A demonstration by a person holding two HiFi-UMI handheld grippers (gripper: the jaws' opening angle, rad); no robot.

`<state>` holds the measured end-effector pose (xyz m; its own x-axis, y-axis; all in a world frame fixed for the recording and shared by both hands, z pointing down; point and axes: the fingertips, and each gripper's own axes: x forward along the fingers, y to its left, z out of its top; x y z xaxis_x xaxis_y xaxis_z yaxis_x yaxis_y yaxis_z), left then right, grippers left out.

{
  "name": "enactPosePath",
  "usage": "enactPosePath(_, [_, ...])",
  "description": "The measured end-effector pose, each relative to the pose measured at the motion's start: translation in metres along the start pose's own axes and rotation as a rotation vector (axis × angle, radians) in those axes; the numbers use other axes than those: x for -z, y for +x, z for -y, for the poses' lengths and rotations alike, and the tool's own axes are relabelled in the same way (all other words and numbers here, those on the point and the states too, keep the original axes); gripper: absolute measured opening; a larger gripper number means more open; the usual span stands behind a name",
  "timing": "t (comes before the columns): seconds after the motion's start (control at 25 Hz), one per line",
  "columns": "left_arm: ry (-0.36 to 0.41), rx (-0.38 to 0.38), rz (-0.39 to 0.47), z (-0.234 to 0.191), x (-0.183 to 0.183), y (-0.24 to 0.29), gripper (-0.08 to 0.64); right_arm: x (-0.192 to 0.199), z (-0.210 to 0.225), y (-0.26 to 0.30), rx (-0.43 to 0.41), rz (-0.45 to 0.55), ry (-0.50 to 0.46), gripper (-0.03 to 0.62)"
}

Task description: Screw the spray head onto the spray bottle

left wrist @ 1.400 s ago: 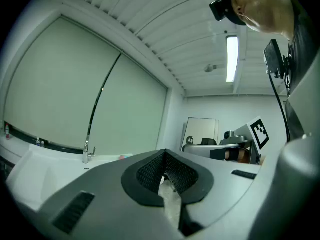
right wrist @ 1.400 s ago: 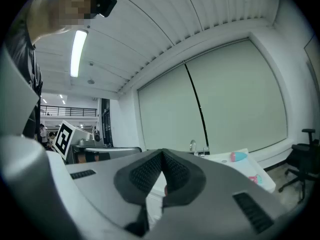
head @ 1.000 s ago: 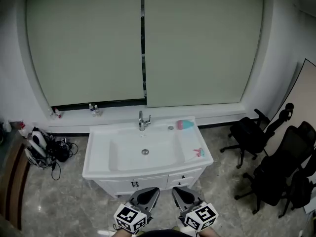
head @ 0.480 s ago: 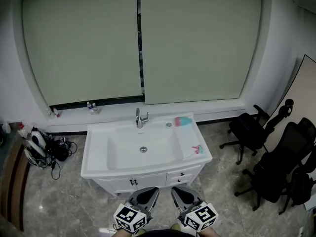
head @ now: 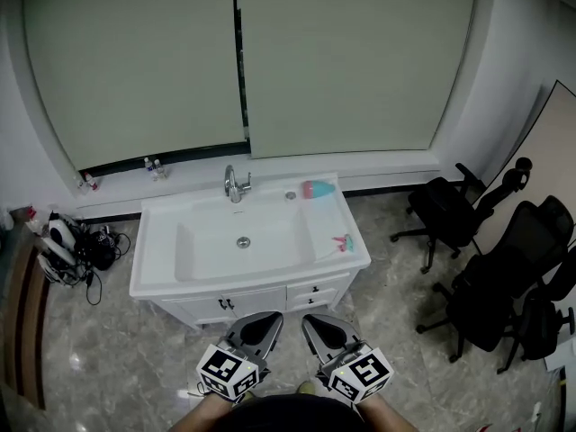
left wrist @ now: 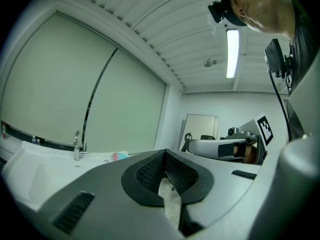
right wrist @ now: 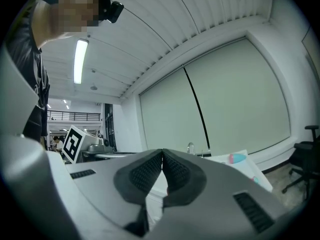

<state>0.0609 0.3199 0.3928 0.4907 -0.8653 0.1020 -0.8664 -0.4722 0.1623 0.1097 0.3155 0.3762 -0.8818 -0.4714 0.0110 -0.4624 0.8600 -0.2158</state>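
Note:
A teal and pink spray bottle (head: 317, 188) lies on its side at the back right of the white sink counter (head: 151, 282). The small pink and teal spray head (head: 343, 241) lies apart from it on the counter's right rim. Both grippers are held low at the view's bottom, well short of the sink. My left gripper (head: 259, 328) and right gripper (head: 314, 326) are shut and empty. In the left gripper view the shut jaws (left wrist: 164, 154) point toward the bottle (left wrist: 119, 156). The right gripper view shows its shut jaws (right wrist: 162, 152) with the bottle (right wrist: 237, 158) far off.
A chrome faucet (head: 234, 184) stands at the sink's back. Black office chairs (head: 490, 282) stand on the right. A heap of cables and tools (head: 67, 246) lies on the floor at left. Small bottles (head: 151, 166) stand on the window sill.
The sink has slid left and up in the head view as the camera shifted. Both grippers stay shut and side by side at the bottom.

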Motion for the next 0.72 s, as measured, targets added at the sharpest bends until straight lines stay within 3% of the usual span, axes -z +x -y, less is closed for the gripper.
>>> enactPosePath(0.36, [0.020,-0.004,-0.014,0.020,-0.001,0.070,0.002,-0.004,0.067,-0.036,0.021,-0.001,0.029,0.000])
enactPosePath(0.72, [0.022,0.077,-0.051,-0.002,0.000,0.146,0.003,-0.005,0.136,-0.020,0.097,0.004,0.055,0.000])
